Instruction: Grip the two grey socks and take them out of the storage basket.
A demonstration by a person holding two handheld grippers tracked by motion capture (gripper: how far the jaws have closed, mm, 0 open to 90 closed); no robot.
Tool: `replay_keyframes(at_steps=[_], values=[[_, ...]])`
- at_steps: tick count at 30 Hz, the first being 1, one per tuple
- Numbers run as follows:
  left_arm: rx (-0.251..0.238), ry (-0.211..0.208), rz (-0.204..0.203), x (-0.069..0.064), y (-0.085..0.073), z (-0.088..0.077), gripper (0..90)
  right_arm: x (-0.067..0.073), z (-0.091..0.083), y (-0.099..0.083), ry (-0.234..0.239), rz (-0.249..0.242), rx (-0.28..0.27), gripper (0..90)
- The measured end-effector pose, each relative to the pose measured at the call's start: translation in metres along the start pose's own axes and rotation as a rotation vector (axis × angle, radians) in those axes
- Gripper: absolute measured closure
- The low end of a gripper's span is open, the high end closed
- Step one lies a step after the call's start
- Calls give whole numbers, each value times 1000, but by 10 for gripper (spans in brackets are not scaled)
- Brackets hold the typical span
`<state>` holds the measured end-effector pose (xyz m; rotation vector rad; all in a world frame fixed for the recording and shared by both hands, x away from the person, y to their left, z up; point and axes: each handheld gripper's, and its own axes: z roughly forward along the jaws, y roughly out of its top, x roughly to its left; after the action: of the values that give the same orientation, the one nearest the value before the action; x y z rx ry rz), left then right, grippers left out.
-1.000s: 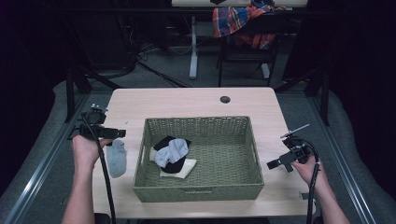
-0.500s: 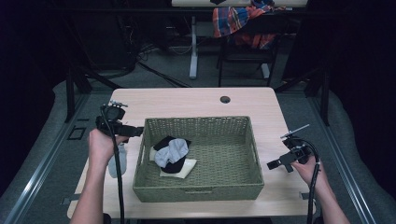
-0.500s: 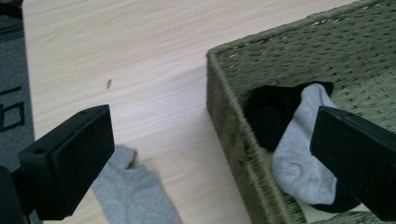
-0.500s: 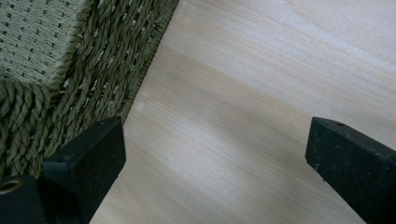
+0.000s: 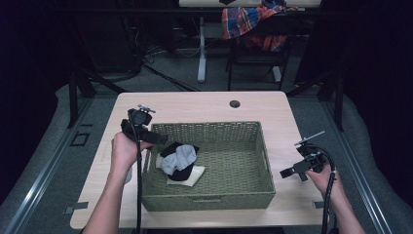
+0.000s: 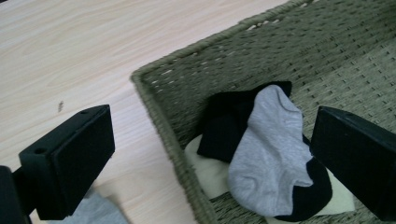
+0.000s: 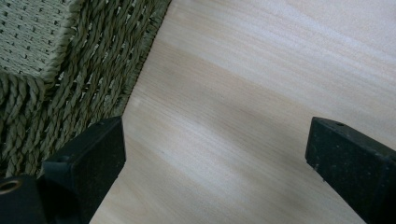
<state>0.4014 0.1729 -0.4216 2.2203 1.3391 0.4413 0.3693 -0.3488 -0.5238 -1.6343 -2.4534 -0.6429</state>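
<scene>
Hovering over the near-left corner of the woven basket, the left gripper has its fingers spread wide with nothing between them. In the left gripper view one finger sits over the bare desk outside the rim, the other over the inside of the basket, so the gripper straddles the basket wall.

Right under it there's a little pile of socks in the left part of the basket: a grey sock draped on top, a black sock under and beside it, and a cream sock at the bottom, poking out toward the basket wall. All three touch each other. From the high view the pile sits close to the left wall, with the rest of the basket floor bare.

Another bit of grey fabric lies on the desk just outside the basket, by the left hand; can't tell much more about it, it's mostly cut off.

The right gripper is well away from all that, held above the desk just to the right of the basket. Its fingers are also wide open and empty, with plain wood between them and the basket's outer weave at the edge of the right gripper view.
</scene>
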Motion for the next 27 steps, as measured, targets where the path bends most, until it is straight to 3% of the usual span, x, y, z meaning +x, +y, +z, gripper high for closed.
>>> replay_keyframes(at_steps=[2, 3, 4, 8, 14, 15, 17, 27], values=[[11, -8, 20, -8, 3, 6, 3, -1, -1, -1, -1, -5, 3, 49], [18, -14, 28, -10, 4, 8, 3, 1, 1, -2, 3, 25, -34, 49], [18, -14, 28, -10, 4, 8, 5, 1, 1, -2, 3, 25, -34, 49], [49, -35, 61, -23, 7, 21, 14, -1, -2, -2, -4, 0, 2, 49], [90, -69, 88, -36, 11, 39, 45, -1, -1, -2, -4, 3, 0, 49], [97, -75, 92, -39, 11, 44, 66, -1, 0, -3, -1, 16, -18, 49], [123, -104, 96, -42, 12, 54, 122, -1, -2, -2, -5, -2, 4, 49], [206, -113, 97, -47, 12, 76, 271, 1, 0, -4, -5, 23, -25, 49]])
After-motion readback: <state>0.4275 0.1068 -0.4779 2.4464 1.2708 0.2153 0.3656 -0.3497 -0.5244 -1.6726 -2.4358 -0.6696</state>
